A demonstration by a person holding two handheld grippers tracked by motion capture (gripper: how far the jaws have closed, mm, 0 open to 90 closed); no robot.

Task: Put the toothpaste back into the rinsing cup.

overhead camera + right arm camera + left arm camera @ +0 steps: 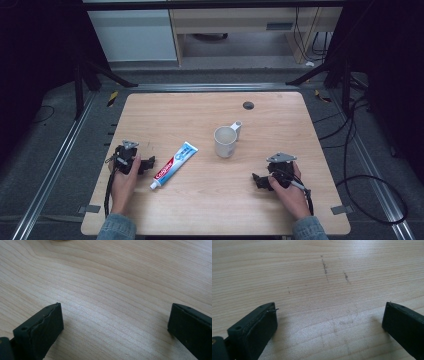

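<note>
Toothpaste (174, 165) lies on the table (210, 107), left of the mug (226, 141); a gripper sits either side.

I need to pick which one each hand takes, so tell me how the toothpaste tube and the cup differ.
The tube lies flat; the cup stands upright, mouth up. The tube is long, thin and printed red, white and blue; the cup is round, plain off-white, with a handle. The tube lies nearer the left gripper, the cup nearer the right gripper. Both rest untouched on the table.
</note>
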